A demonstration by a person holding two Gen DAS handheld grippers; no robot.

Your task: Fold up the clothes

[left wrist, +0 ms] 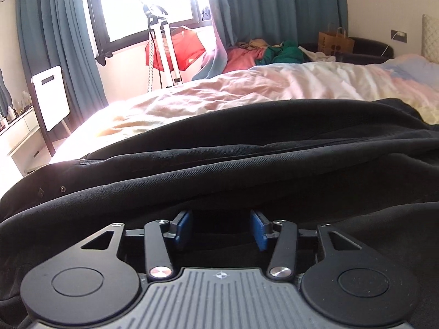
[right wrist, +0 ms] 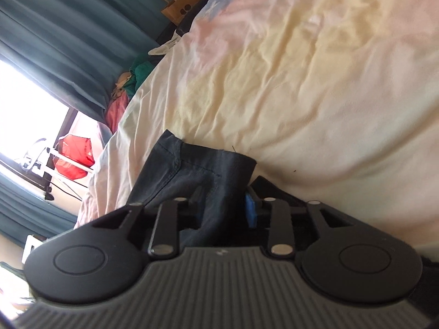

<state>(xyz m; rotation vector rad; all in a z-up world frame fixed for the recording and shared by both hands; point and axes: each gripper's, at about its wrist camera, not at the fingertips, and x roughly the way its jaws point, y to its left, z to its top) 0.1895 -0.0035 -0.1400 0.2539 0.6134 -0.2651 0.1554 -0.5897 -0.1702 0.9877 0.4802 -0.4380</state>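
I am holding the left gripper (left wrist: 221, 226) with fingers (left wrist: 183, 226) spread, nothing pinched, at the near edge of the black garment (left wrist: 247, 159) lying across the bed (left wrist: 247, 87). The right gripper (right wrist: 226, 208) is standing parted around a dark hem (right wrist: 203, 170), not pressing it. To fold cleanly, I should be gripping matching corners.
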